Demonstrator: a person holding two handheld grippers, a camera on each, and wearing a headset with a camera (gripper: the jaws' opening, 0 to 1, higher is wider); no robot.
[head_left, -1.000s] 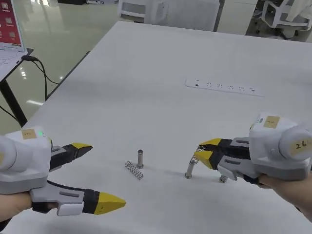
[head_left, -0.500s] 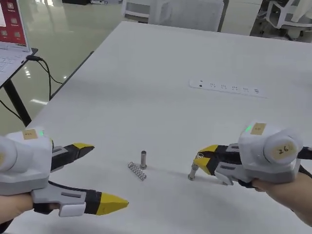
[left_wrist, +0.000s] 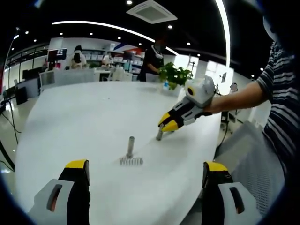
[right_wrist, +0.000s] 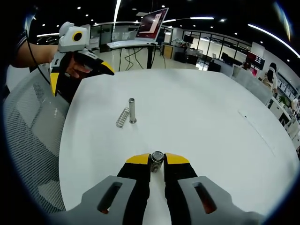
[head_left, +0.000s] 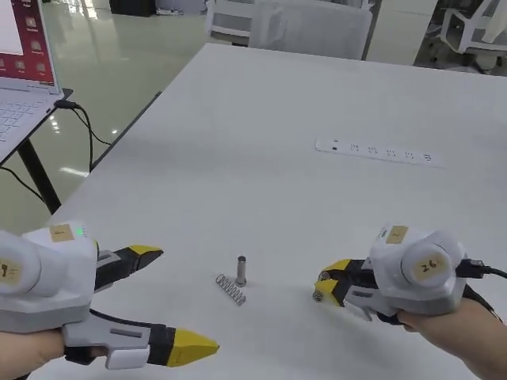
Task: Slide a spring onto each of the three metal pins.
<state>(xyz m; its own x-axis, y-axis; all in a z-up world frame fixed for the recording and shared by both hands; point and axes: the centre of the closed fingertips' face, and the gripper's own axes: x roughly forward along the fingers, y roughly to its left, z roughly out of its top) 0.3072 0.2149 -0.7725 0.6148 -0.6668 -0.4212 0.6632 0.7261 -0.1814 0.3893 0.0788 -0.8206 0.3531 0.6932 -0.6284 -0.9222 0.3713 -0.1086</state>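
Note:
My right gripper (head_left: 326,286) is shut on a spring (right_wrist: 156,163) that sits around an upright metal pin (right_wrist: 157,155), low near the white table (head_left: 261,119). The same pin (left_wrist: 159,134) stands under the right gripper (left_wrist: 174,123) in the left gripper view. A second pin (head_left: 242,269) stands bare at the table's middle front, and a loose spring (head_left: 230,288) lies beside its foot. That bare pin (right_wrist: 131,110) and loose spring (right_wrist: 122,117) lie ahead of my right jaws. My left gripper (head_left: 171,301) hangs open at the near left, with nothing between its fingers.
A white power strip (head_left: 379,152) lies on the far right of the table. A laptop (head_left: 24,47) stands on a side stand beyond the table's left edge, with a black cable (head_left: 83,127) hanging from it. Office chairs (head_left: 317,28) stand at the far end.
My right gripper has come down along the pin with the spring, from the pin's top to near the table. The left gripper has stayed open in place. The head camera has shifted.

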